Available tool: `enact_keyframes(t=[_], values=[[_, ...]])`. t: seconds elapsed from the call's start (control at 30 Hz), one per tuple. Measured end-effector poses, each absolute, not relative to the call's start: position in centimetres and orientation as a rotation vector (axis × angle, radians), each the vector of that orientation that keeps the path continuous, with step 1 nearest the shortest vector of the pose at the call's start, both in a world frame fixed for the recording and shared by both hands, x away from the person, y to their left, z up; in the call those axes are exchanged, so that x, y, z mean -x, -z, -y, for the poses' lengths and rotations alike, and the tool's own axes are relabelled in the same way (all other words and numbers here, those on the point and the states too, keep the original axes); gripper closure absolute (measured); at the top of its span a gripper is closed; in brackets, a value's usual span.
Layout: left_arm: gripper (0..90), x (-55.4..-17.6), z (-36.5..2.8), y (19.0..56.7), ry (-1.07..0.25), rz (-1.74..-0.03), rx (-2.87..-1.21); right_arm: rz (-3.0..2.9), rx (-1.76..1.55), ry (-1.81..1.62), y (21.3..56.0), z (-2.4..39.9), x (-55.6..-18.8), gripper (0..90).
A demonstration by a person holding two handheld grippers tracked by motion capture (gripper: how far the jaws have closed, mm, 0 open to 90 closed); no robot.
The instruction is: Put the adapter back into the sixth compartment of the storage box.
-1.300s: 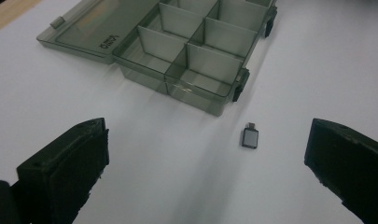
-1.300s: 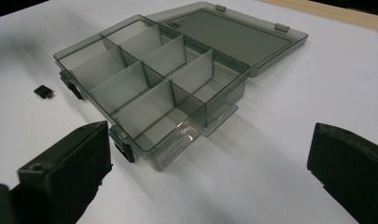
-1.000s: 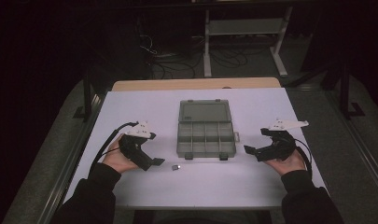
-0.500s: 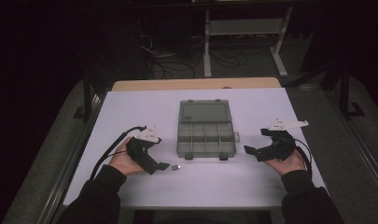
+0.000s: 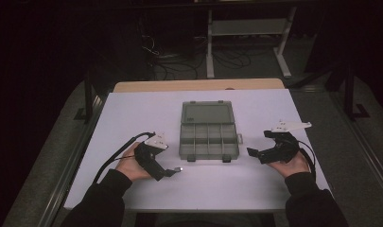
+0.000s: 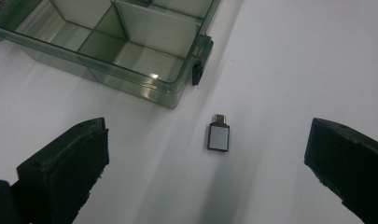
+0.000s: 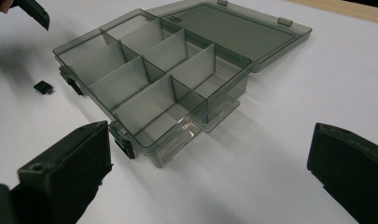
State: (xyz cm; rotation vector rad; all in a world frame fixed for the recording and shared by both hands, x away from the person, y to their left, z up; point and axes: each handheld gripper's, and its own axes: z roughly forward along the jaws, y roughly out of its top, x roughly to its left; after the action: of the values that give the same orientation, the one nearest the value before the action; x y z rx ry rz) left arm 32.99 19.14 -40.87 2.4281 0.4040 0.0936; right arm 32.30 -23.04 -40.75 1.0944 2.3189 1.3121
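1. While the left gripper (image 5: 172,172) hangs just above the table (image 5: 132,113) with its jaws spread wide, the small adapter (image 6: 219,136) lies flat between them, untouched; the spread appears set to take it from both sides.
2. The adapter rests just beside the near left corner of the organizer box (image 5: 209,140), close to a front latch (image 6: 196,73), its plug end turned toward the box.
3. The box stands open, lid (image 5: 207,113) folded flat behind it, compartments empty, presumably ready to receive the part.
4. The right gripper (image 5: 256,153) sits to the right of the box, jaws likewise apart and holding nothing, aimed at the box; judged on standby, perhaps to steady it.
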Motion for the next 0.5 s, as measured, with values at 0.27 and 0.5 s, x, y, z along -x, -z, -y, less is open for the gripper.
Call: enact_keyframes(t=[0.27, 0.5], values=[[0.0, -32.82, -18.6, 41.41, -0.064, -0.385, -2.447, -2.323, -1.093, -1.312, 40.76, 23.01, -32.3, 0.0], [1.4, -32.65, -18.13, 41.87, -0.049, -0.366, -2.468, -2.323, -1.091, -1.312, 40.75, 23.02, -32.3, 0.0]])
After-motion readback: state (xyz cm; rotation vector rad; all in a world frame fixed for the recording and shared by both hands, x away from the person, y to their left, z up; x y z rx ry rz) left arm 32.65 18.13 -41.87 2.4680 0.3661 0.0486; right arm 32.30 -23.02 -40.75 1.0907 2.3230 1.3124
